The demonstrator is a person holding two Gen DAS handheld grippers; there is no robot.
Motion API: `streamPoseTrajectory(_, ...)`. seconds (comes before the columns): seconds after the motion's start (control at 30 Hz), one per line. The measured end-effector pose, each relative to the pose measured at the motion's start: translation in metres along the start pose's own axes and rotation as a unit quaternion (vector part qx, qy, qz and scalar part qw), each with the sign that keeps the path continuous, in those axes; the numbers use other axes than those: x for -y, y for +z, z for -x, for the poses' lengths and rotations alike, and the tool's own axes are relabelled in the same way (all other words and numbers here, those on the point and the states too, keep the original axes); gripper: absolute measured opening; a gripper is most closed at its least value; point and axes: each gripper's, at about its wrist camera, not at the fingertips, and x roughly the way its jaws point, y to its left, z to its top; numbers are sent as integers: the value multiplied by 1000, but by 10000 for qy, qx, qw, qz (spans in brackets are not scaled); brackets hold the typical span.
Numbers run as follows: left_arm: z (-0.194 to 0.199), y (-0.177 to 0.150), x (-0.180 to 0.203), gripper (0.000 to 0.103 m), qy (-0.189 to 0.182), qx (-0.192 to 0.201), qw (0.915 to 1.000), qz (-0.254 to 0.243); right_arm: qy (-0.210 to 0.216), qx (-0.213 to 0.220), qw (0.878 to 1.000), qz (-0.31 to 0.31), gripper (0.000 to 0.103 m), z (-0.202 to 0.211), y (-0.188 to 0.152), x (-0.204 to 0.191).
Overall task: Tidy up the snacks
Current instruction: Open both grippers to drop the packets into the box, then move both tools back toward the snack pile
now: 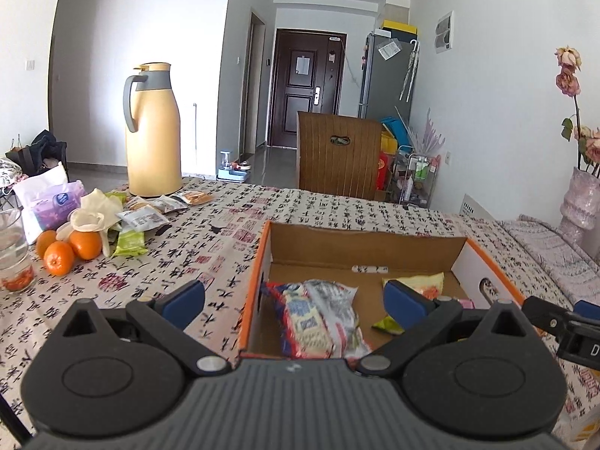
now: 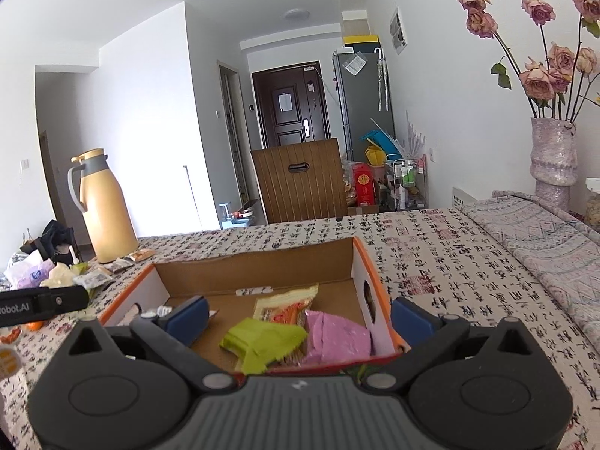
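Both empty, left gripper and right gripper jaws spread (blue pads), over snack-filled cardboard box

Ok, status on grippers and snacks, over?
Left gripper and right gripper: open, empty. Orange-edged cardboard box holds several packets. Loose snack packets beside yellow thermos jug. Path unobstructed.

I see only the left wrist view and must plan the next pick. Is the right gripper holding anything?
Observer: No. The right gripper is open and empty, at the box's near edge.
Operator: What lies in front of it?
Observer: A green packet beside a pink packet, by the box's right wall.
Operator: Where are its fingers?
Observer: They seem to straddle that wall: left finger over the inside, right finger over the tablecloth.
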Motion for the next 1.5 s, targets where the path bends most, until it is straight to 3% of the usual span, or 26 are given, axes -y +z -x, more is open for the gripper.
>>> streamPoseTrajectory(0.87, 25, -58, -16, 103, 151, -556, 9980, -261, -163, -721, 9970, 236, 103, 40, -59, 38)
streamPoseTrajectory(1.5, 19, -62, -13, 103, 128, -691, 9970, -309, -239, -1760, 9812, 755, 103, -4, -83, 48)
